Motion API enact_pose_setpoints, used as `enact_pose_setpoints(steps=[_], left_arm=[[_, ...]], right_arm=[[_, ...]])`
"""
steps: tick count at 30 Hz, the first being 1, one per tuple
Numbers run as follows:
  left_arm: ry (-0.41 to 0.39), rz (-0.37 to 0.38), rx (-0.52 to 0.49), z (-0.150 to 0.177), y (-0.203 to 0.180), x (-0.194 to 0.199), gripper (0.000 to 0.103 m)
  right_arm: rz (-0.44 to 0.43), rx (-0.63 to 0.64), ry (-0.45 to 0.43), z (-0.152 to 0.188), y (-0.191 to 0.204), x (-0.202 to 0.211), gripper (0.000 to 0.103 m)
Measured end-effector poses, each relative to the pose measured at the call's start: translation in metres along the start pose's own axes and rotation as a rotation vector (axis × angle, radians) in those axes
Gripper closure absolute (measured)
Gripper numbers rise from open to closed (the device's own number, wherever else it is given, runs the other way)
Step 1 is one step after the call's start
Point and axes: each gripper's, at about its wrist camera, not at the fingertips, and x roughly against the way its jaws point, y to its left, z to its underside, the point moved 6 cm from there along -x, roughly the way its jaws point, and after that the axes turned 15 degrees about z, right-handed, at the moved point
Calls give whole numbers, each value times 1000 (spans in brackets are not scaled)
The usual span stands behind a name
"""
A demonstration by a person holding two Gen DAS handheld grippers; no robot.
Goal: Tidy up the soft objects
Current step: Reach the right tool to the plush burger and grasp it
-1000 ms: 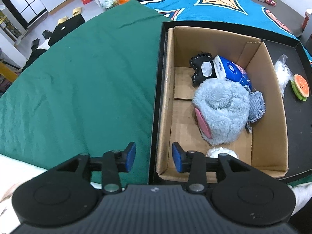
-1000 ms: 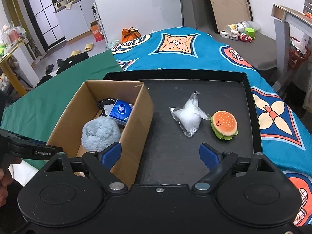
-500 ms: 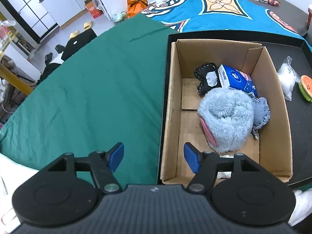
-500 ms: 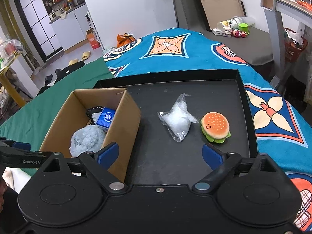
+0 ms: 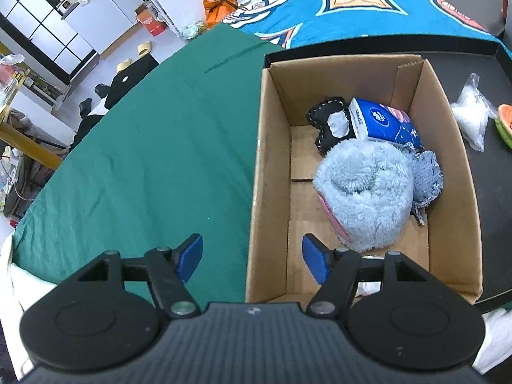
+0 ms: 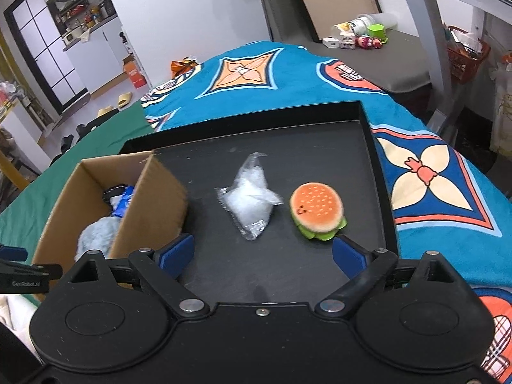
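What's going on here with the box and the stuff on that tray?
A person is sorting soft things into a cardboard box that stands on a black tray. The box already holds a fluffy blue plush, a blue tissue pack and a black stitched plush. The left tongs have just been opening, with nothing between them, above the box's near edge. The right tongs stand open and empty in front of a clear plastic bag and a burger plush, both still out on the tray.

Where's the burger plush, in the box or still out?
Out. The burger plush lies on the black tray, right of the clear bag, outside the cardboard box.
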Motion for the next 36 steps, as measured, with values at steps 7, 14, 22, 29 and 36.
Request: enact_pose_setpoints(steps=[7,14,22,29,36], left_arm=[[33,-21,-17,-4,-8,-7,36],[60,-40,-34,-7,-19,-15,36],[82,-53,-55,-9,-28,-20,36],[97,-51,-63,-9,-32,-23,36],[104,-44,-65,-11,-32,-26,36]], right_arm=[[24,2,11,-5,-13,-20,10],[40,48,16,-11,-19,-36,10],[45,95,30,-15,-19,-55,15],[51,128,47,-18,-11,-73,21],[62,159,49,-18,-5,-84,32]])
